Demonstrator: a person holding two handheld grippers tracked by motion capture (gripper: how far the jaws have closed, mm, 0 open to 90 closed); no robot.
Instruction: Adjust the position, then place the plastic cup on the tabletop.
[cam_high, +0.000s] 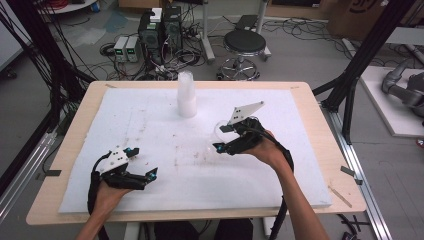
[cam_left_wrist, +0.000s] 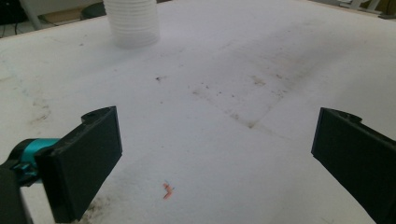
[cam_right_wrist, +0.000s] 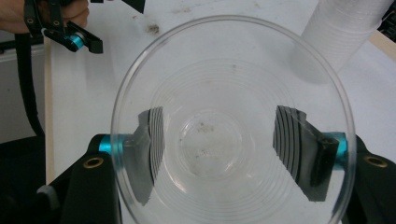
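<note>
A clear plastic cup (cam_right_wrist: 224, 140) sits between the jaws of my right gripper (cam_right_wrist: 218, 116), its open mouth facing the camera; both pads press its sides. In the high view, that right gripper (cam_high: 220, 137) is right of the pad's centre with the cup (cam_high: 220, 128) faint at its tip, tilted just above the pad. A tall stack of white cups (cam_high: 186, 95) stands upright at the far middle of the pad, also seen as the stack (cam_left_wrist: 131, 21) and the stack (cam_right_wrist: 343, 28). My left gripper (cam_high: 142, 162) rests low at the near left, open and holding nothing (cam_left_wrist: 217, 121).
A white foam pad (cam_high: 150, 120) covers most of the wooden table (cam_high: 325, 150). A small red speck (cam_left_wrist: 168, 190) lies on the pad between the left jaws. Beyond the far edge stand a black stool (cam_high: 244, 45), computer boxes (cam_high: 160, 30) and cables.
</note>
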